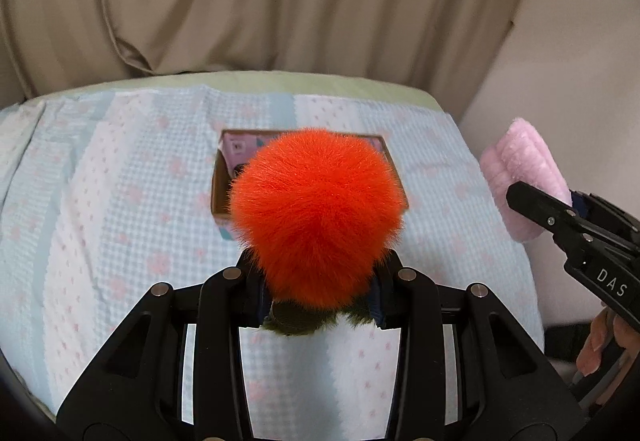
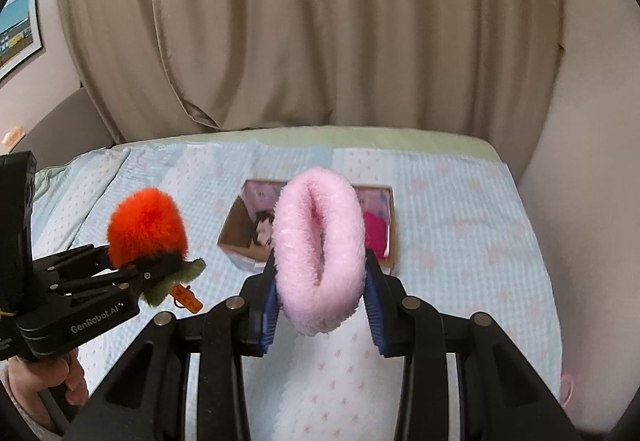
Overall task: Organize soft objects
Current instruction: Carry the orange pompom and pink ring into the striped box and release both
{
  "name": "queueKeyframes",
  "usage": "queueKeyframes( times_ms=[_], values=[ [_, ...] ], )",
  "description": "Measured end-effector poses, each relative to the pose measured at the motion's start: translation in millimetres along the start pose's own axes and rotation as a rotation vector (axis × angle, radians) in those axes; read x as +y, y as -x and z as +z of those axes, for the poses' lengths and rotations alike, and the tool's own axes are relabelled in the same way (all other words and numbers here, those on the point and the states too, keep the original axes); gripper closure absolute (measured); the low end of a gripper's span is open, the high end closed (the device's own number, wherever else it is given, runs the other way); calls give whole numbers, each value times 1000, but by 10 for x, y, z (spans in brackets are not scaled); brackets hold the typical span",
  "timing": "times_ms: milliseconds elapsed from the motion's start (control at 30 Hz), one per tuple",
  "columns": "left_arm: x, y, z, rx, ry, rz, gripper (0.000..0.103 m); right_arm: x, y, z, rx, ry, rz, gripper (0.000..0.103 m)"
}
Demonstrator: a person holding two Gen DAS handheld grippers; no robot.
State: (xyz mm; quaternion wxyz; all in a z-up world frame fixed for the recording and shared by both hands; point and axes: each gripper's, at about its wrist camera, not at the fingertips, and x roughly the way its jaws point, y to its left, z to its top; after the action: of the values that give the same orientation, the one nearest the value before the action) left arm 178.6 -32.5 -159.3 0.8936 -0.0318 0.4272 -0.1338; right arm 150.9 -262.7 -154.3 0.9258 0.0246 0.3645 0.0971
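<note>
My left gripper (image 1: 318,281) is shut on an orange furry pompom (image 1: 318,215) with a green leafy base and holds it above the bed; it also shows in the right wrist view (image 2: 148,229), with a small orange tag (image 2: 186,297) hanging under it. My right gripper (image 2: 320,305) is shut on a pink plush ring (image 2: 320,253), also seen in the left wrist view (image 1: 524,177). An open cardboard box (image 2: 390,241) lies on the bed beyond both grippers, with something bright pink (image 2: 376,231) inside. The pompom hides most of the box (image 1: 218,181) in the left wrist view.
The bed carries a light blue checked cover with pink flowers (image 1: 120,201). Beige curtains (image 2: 320,41) hang behind it. A wall stands right of the bed (image 2: 580,201). A framed picture (image 2: 18,29) hangs at the left.
</note>
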Motion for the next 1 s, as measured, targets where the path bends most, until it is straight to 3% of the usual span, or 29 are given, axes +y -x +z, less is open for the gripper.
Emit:
queueKeyframes(
  times_ms=[267, 500, 733, 1000],
  values=[
    [-39, -335, 612, 4, 64, 51, 70, -319, -479, 586, 57, 8, 47, 69],
    [147, -979, 986, 80, 55, 62, 70, -394, -1165, 854, 122, -13, 63, 69],
    [367, -1789, 1146, 192, 17, 47, 70, -438, -2069, 848, 272, -109, 90, 69],
    [606, -2695, 1097, 354, 7, 40, 70, -423, -2904, 766, 453, -216, 133, 69]
  ],
)
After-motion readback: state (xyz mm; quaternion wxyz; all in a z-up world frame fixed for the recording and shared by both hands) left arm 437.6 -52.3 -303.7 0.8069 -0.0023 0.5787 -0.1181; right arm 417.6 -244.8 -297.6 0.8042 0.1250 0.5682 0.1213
